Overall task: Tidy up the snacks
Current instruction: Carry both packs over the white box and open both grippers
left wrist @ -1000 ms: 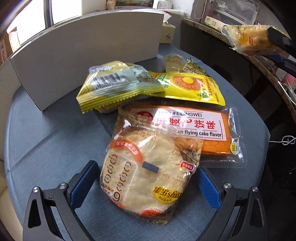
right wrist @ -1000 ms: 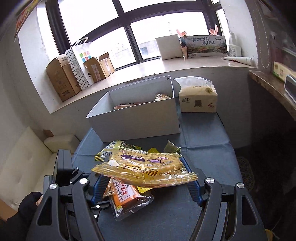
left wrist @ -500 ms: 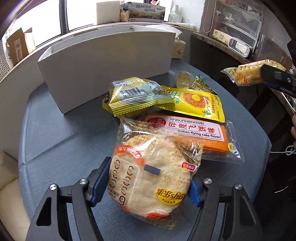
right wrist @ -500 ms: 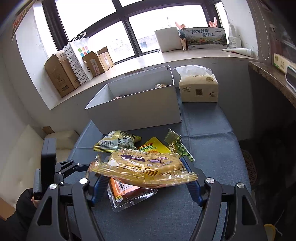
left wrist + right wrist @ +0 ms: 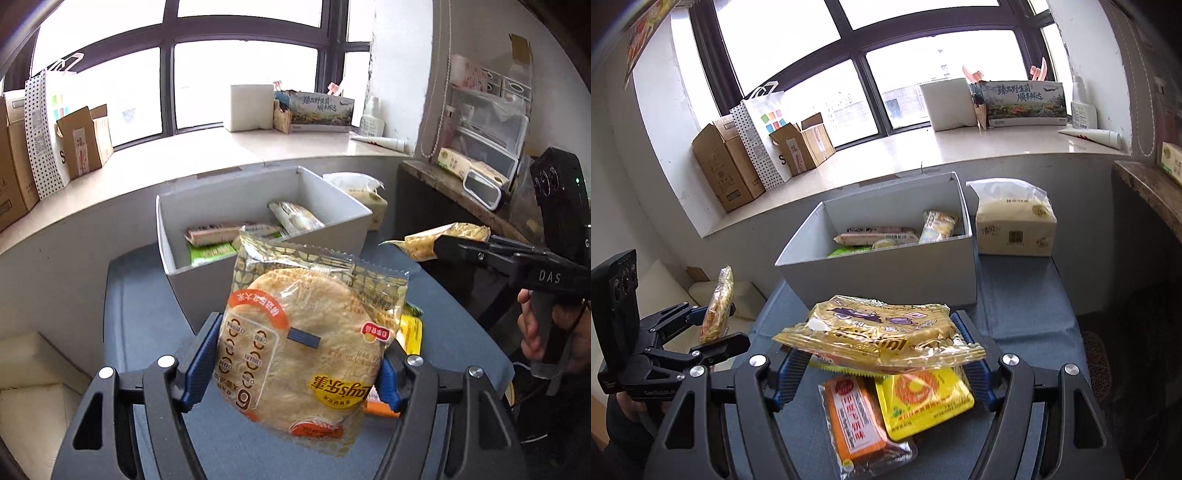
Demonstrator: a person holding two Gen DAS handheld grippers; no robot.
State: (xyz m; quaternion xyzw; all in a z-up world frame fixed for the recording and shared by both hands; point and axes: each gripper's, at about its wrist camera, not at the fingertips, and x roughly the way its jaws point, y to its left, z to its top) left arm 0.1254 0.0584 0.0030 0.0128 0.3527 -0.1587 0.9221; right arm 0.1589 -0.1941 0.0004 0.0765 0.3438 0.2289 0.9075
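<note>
Both claws are matte black frames with triangular cut-outs, silver screw heads and blue finger pads (image 5: pixel 201 363). The right claw (image 5: pixel 448 248) carries a black camera block with a small green light and "DAS" in white lettering. A dark sleeve (image 5: pixel 624 435) covers the person's left arm.

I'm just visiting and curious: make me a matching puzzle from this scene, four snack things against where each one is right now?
Things:
1. round cracker pack
2. gold snack bag
3. orange cake pack
4. pink-labelled packet

Places:
A. lying on the blue table
B. inside the grey box
C. in the left gripper
D. in the right gripper

Pairs: 1-C, 2-D, 3-A, 4-B
</note>
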